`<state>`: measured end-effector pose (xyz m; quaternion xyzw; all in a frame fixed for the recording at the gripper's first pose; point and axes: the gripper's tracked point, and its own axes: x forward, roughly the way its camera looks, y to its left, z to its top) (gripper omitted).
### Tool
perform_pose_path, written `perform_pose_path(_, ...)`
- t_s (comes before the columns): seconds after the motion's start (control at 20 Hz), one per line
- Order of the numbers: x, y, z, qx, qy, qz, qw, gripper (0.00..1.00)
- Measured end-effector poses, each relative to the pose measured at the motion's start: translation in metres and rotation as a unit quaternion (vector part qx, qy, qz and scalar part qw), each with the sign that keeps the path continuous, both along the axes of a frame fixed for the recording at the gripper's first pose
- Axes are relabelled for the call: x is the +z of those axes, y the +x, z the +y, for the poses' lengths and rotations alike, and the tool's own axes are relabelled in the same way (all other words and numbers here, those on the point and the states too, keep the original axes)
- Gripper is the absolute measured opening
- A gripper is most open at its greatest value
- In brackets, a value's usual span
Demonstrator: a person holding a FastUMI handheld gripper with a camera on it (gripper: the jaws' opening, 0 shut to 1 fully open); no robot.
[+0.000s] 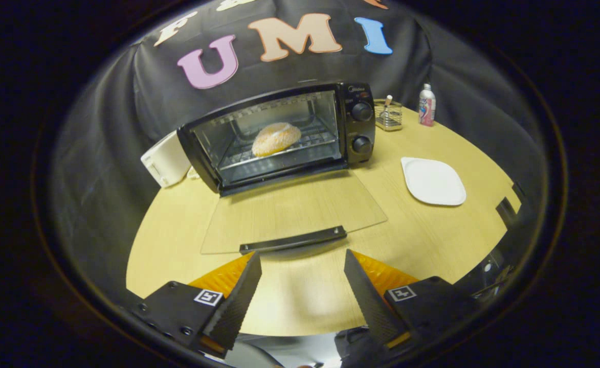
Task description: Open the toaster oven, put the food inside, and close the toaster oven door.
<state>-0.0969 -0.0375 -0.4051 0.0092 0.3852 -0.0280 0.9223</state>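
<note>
Glass door (292,212) beyond spread hand-held gripper (302,263)

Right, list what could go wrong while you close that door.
The gripper is open, its fingers empty, just short of the door handle. The handle is thin and low over the table, so the fingers could slip off it or scrape the tabletop. The glass door lies fully down; letting go early might drop it back. The bun sits toward the rack's front, so a hard slam might jolt it.
</note>
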Motion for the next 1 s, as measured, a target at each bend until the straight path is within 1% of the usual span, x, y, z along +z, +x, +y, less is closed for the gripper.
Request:
perform_pose_path(0.2,-0.019,-0.001,-0.009,0.006,-0.020,0.023,1.000,1.00)
perform_pose_path(0.45,-0.041,0.010,-0.007,0.032,-0.045,0.051,0.997,1.00)
perform_pose_path(0.55,-0.047,0.016,-0.005,0.038,-0.050,0.058,0.996,1.00)
perform_pose_path(0.65,-0.050,0.024,-0.003,0.036,-0.047,0.056,0.997,1.00)
perform_pose_path(0.7,-0.055,0.024,-0.001,0.040,-0.047,0.067,0.996,1.00)
perform_pose_path(0.8,-0.060,0.023,-0.005,0.048,-0.051,0.069,0.995,1.00)
perform_pose_path(1.0,-0.050,0.027,0.005,0.065,-0.056,0.059,0.995,1.00)
